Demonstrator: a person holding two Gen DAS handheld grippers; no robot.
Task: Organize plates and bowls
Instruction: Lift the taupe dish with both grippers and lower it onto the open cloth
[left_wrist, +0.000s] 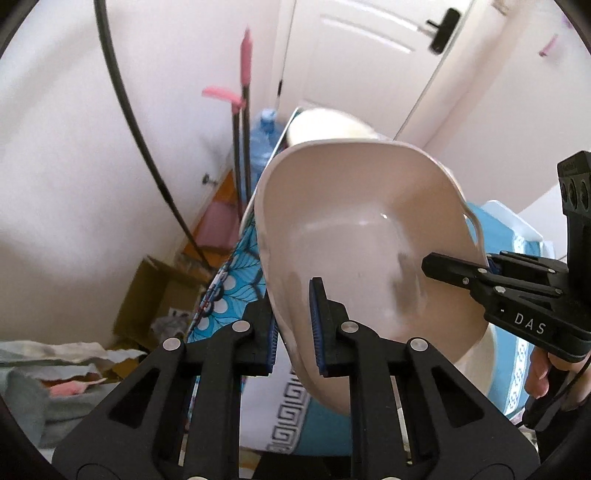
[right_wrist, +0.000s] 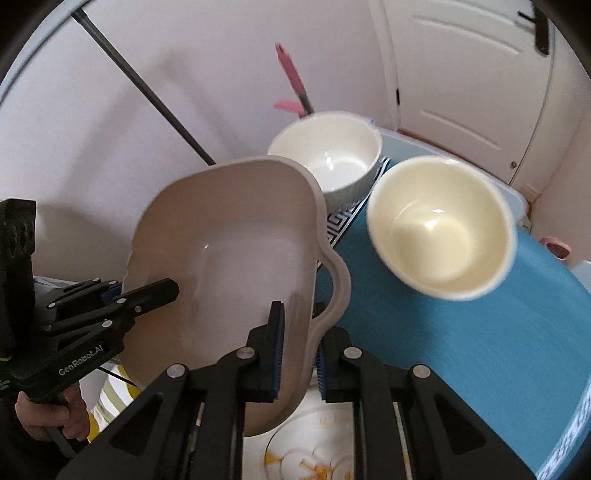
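Beige dish (right_wrist: 236, 236), cream bowl (right_wrist: 441, 227), blue cloth (right_wrist: 461, 350)

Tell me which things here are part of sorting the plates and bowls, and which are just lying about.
Part of the job: handled dish, held by left gripper and right gripper; white bowl; cream bowl; patterned plate.

Lying about: water bottle; cardboard box; pink-handled poles.

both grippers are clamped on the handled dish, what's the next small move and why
Probably lower the handled dish level and set it on the blue mat. The left gripper and right gripper each pinch an opposite rim wall; the dish is tilted in the air. The cream bowl and white bowl stand beyond it, so aim short of them.
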